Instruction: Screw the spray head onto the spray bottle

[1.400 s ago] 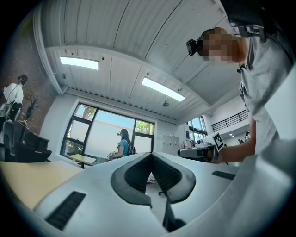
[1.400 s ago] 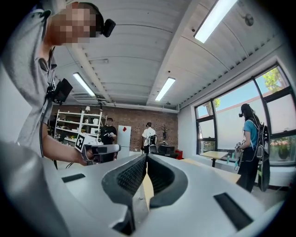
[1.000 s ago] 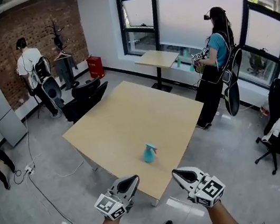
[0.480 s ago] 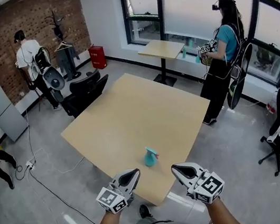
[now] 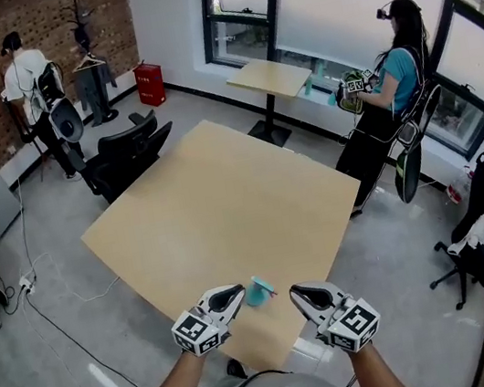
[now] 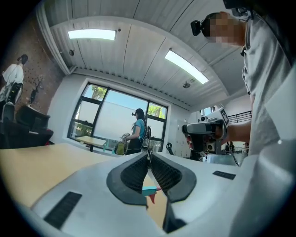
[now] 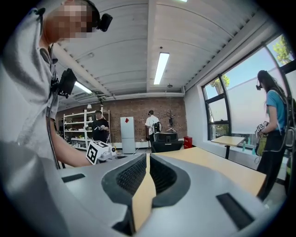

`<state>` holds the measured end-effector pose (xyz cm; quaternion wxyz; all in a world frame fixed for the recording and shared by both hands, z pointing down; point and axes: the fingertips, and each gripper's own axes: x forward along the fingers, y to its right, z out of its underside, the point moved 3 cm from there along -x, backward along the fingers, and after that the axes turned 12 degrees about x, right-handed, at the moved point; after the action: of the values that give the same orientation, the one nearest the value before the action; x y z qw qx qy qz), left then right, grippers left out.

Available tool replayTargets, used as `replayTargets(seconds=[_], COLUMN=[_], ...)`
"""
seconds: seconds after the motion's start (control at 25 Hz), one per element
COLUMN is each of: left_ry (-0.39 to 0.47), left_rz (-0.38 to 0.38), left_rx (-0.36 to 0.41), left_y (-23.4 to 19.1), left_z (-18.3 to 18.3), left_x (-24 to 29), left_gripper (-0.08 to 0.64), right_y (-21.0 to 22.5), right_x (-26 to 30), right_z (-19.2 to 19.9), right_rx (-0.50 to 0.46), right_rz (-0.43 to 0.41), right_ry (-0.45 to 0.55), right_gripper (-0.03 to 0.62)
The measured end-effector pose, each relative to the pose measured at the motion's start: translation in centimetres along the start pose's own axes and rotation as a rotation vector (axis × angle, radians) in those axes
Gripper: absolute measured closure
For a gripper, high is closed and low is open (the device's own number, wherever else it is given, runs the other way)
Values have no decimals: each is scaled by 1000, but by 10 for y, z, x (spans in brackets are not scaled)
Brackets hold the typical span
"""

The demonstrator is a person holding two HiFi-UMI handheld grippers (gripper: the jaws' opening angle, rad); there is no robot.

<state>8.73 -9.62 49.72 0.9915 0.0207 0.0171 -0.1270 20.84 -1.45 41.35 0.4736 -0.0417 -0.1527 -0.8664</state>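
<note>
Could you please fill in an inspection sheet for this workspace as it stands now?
Surface: light wooden table, one item on it.
Job's things: teal spray bottle upright near the front edge; whether its head is screwed on is unclear.
Clutter: nothing seen.
Grippers: left hand-held gripper and right hand-held gripper both shut, empty, flanking the bottle.
Cables: white cable on the floor left of the table.
Surroundings: person by the window, second table, office chair.

One spray bottle [image 5: 257, 291], two tables [image 5: 216, 202] [image 5: 270, 78], two grippers [image 5: 238, 290] [image 5: 295, 292].
</note>
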Motion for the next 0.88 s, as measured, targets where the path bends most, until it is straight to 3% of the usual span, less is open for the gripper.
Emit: replayTargets(seconds=[0.24, 0.36, 0.56, 0.76, 0.88], left_ry=[-102, -157, -283, -320, -328], left_rz=[104, 129, 213, 251, 317], left_rx=[-19, -34, 75, 130, 174], left_y=[-26, -29, -18, -11, -4], left_z=[71, 105, 166, 203, 214], left_x=[26, 37, 68, 98, 110], left_gripper=[533, 404, 227, 155, 153], right_y=[29, 40, 62, 78, 86], right_x=[49, 71, 110, 141, 150], right_z=[23, 39, 79, 126, 155], right_rx=[23, 7, -133, -253, -303], right_rz=[40, 41, 36, -7, -5], right_ry=[-164, -288, -545, -757, -906], right_gripper=[556, 500, 498, 468, 468])
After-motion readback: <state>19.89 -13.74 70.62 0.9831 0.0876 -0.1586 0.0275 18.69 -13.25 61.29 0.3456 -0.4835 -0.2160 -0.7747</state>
